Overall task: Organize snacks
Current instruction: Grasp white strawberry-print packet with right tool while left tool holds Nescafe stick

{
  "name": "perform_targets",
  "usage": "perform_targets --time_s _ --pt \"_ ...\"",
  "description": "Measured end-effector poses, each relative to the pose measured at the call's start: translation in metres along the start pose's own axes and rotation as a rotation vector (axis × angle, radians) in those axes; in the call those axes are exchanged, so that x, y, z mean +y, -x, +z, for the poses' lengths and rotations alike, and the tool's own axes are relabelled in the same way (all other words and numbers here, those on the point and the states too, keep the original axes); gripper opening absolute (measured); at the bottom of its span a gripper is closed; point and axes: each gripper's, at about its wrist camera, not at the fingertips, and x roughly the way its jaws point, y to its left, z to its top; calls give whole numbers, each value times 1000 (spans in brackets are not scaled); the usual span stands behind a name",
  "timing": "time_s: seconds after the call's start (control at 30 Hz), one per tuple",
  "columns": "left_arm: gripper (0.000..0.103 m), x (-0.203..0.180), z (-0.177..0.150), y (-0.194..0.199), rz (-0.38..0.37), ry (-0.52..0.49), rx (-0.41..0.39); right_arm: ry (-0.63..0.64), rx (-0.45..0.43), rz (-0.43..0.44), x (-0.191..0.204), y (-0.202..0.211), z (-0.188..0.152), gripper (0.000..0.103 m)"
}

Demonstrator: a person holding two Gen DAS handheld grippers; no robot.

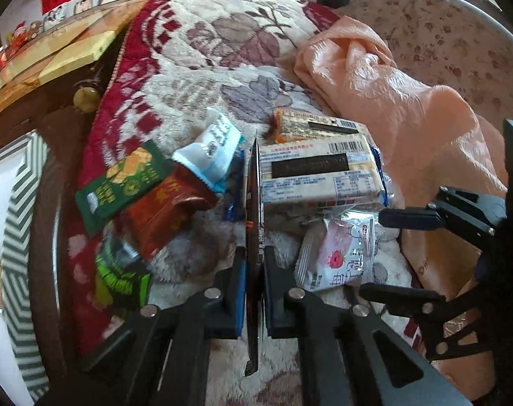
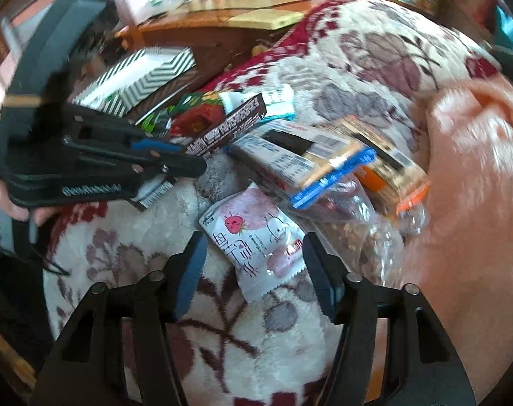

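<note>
Several snack packets lie in a heap on a floral blanket [image 1: 222, 34]. My left gripper [image 1: 255, 260] is shut on a thin dark packet [image 1: 253, 209], seen edge-on; in the right wrist view the left gripper [image 2: 188, 159] holds this dark packet [image 2: 229, 125] above the heap. My right gripper [image 2: 256, 257] is open, its jaws on either side of a white-pink strawberry packet [image 2: 256, 237]; it also shows in the left wrist view [image 1: 371, 253] by the strawberry packet [image 1: 337, 253]. A blue-edged cracker pack [image 1: 320, 172] and an orange-edged pack [image 1: 317, 125] lie behind.
A green packet [image 1: 121, 179], a red packet [image 1: 165, 209] and a white-blue packet [image 1: 212, 149] lie left of the heap. A chevron-patterned box [image 2: 138, 81] stands at the left. A peach cloth [image 1: 391, 101] lies at the right. A wooden table [image 1: 53, 57] stands behind.
</note>
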Motion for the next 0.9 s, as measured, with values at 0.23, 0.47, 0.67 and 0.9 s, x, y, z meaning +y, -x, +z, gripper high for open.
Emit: perform_targets --time_s 0.23,0.47,0.67,0.9 --pt "10 -3 -14 14 8 22 -20 182 71 -17 11 -23 8 67" --pt "10 -3 -26 18 20 44 -27 125 101 -17 6 -26 -1 21" --pt "10 2 -35 24 26 69 -36 -3 71 8 2 -16 -12 18" --pt "10 9 -42 31 33 92 -46 20 88 -3 25 -14 -14 22"
